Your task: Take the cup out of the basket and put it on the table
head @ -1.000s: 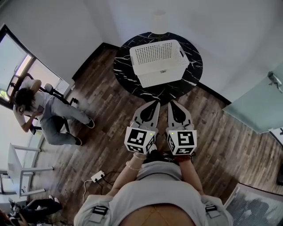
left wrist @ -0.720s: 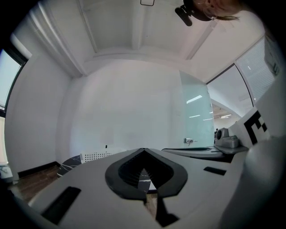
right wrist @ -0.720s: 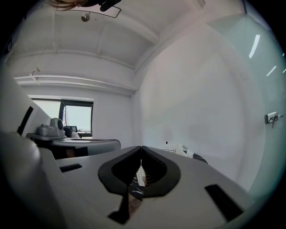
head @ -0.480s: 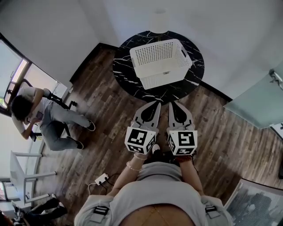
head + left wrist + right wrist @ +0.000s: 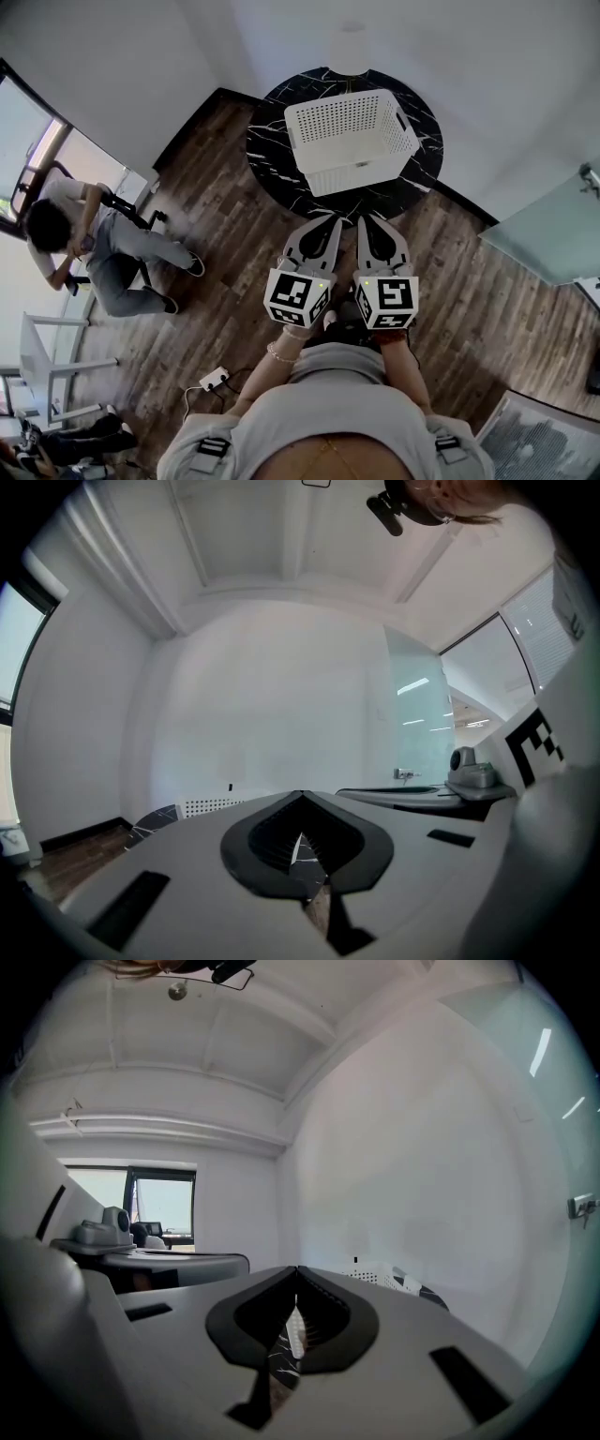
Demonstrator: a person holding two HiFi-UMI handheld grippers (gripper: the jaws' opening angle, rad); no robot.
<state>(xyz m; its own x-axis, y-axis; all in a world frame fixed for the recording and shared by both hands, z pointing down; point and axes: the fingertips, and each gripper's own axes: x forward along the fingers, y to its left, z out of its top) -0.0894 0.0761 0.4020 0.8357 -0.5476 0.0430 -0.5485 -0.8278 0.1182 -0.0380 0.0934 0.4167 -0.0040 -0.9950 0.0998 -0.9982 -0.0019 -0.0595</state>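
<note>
both grippers closed and empty, short of the table

the left gripper (image 5: 328, 222) and right gripper (image 5: 368, 221) sit side by side in front of the person's chest, over the wood floor (image 5: 225, 244); each has its jaws pressed together with nothing between them; the white perforated basket (image 5: 361, 171) stands on the round black marble table (image 5: 272, 155), well apart from both grippers; the cup cannot be made out inside it

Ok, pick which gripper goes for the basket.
Right, narrowly. Both are shut, side by side, short of the table; the right gripper faces the basket head-on, the left gripper only its corner.
</note>
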